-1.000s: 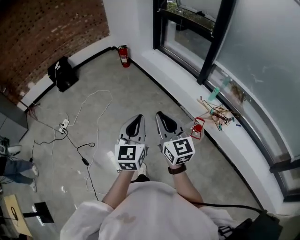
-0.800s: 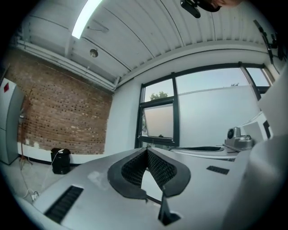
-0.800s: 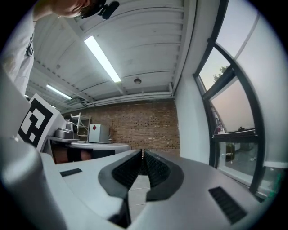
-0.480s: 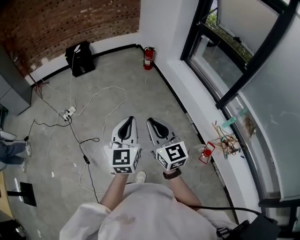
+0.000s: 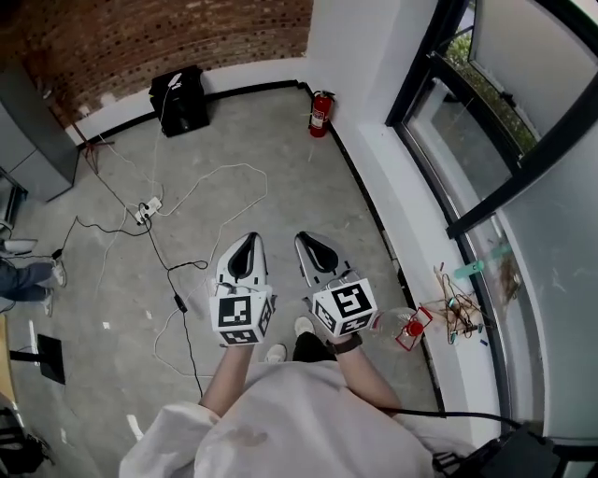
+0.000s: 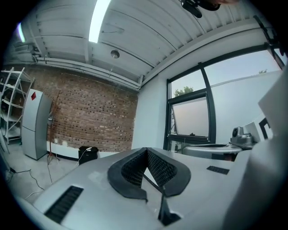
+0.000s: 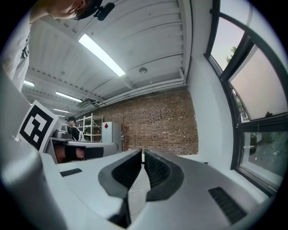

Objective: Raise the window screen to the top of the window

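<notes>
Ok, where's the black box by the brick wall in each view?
Head view: black box upper left, on the floor against the brick wall.
Left gripper view: lower left of centre, at the wall's foot.
Right gripper view: not in it.
Shared landmark: the brick wall, in all three.

The floor (image 5: pixel 280 159) is mottled grey, crossed by white cables (image 5: pixel 217 177). The brick wall (image 5: pixel 168 33) is red-brown, speckled with dark holes. The wall beside the window (image 5: pixel 360 56) is white and the window frame (image 5: pixel 509 182) is black. At the floor's far edge stand a red fire extinguisher (image 5: pixel 320 112) and a black box (image 5: pixel 180 100). The left gripper (image 5: pixel 250 239) and right gripper (image 5: pixel 305 238) are pale grey with black ribbed pads. Each bears a white cube (image 5: pixel 243 317) with black square markers. The shirt (image 5: pixel 280 420) is white.
</notes>
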